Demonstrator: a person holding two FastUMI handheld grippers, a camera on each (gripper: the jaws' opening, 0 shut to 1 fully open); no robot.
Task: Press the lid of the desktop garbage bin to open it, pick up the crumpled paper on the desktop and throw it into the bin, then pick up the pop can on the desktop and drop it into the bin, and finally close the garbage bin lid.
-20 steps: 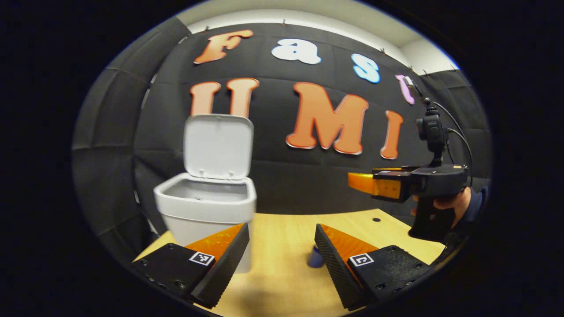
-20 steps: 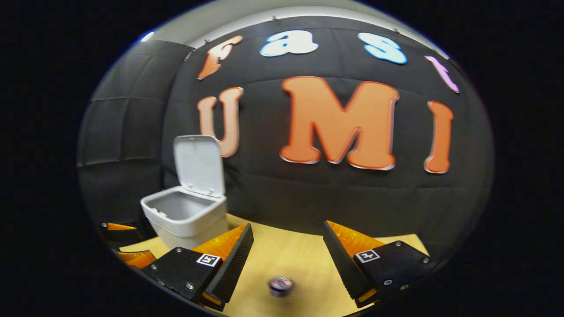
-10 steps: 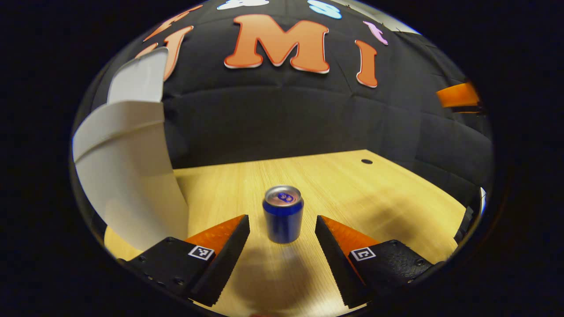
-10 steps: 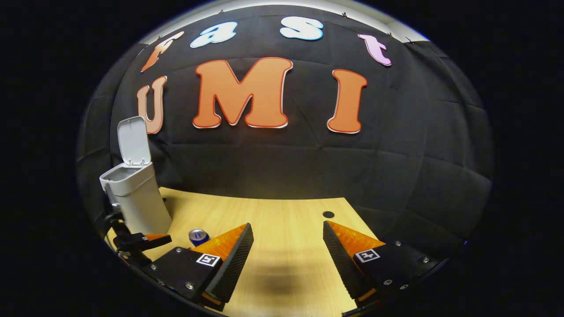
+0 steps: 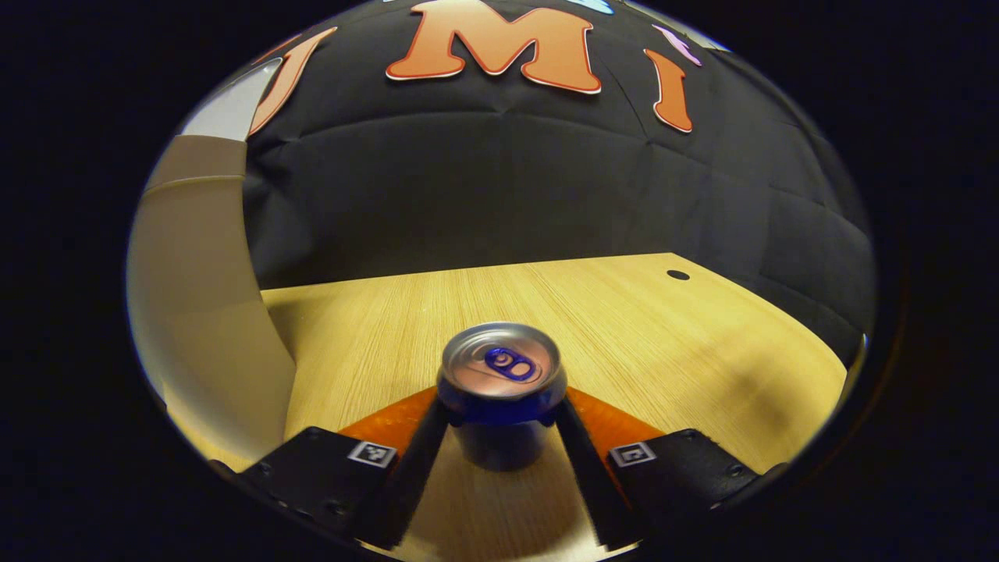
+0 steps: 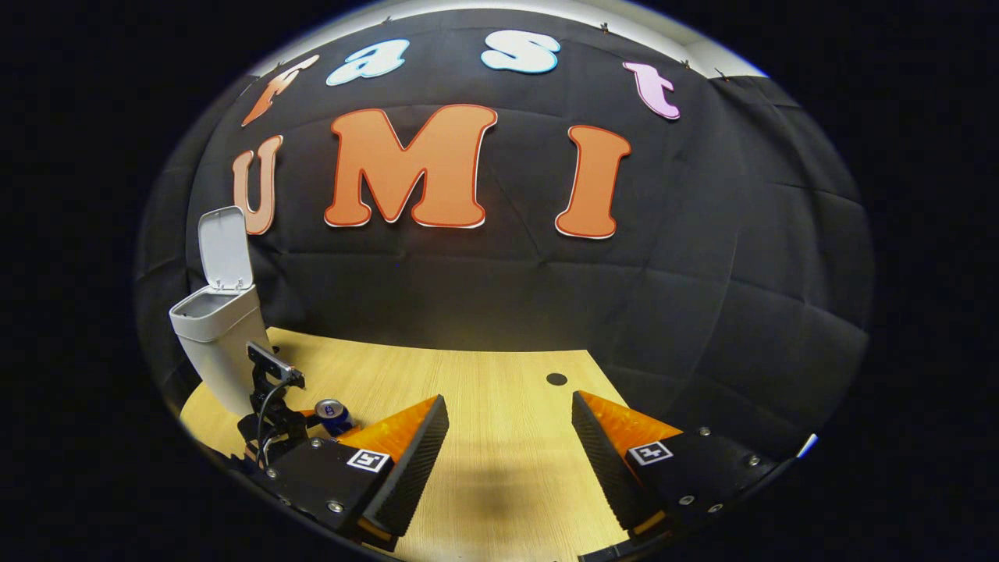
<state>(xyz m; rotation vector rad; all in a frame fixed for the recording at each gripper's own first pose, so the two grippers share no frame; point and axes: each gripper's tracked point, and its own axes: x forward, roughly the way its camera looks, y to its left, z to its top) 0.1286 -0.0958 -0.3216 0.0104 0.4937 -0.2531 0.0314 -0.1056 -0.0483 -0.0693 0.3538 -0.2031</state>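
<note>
In the left gripper view the left tool [image 5: 499,425] sits low over the light wooden tabletop [image 5: 624,312] with the pop can [image 5: 502,394] standing upright between its two fingers [image 5: 406,468]. Both fingers reach the can's sides just under its rim, so the tool looks closed on the can, though the contact lines are partly hidden by the can's own top; the can's base rests on the tabletop. The can has a blue body and a silver top with a blue pull tab. To the left of that view the pale wall of the garbage bin [image 5: 195,312] rises close by, curved by the lens, and its raised lid [image 5: 226,117] shows above it against the booth's black cloth wall. A small dark hole [image 5: 677,275] marks the tabletop farther back on the right. In the right gripper view the right tool [image 6: 507,445] hovers above the tabletop [image 6: 484,390] with its fingers spread wide apart and nothing between them, so it is open. At the left of this view the garbage bin [image 6: 222,359] stands on the tabletop with its lid [image 6: 224,248] tipped up and back, the mouth uncovered. Just in front of the bin, near the tabletop's left part, the pop can [image 6: 332,414] stands beside the left tool [image 6: 273,429], whose dark body and cable are partly covered by the right tool's own left finger. The same dark hole [image 6: 556,379] lies well apart from the can, toward the tabletop's far edge.
</note>
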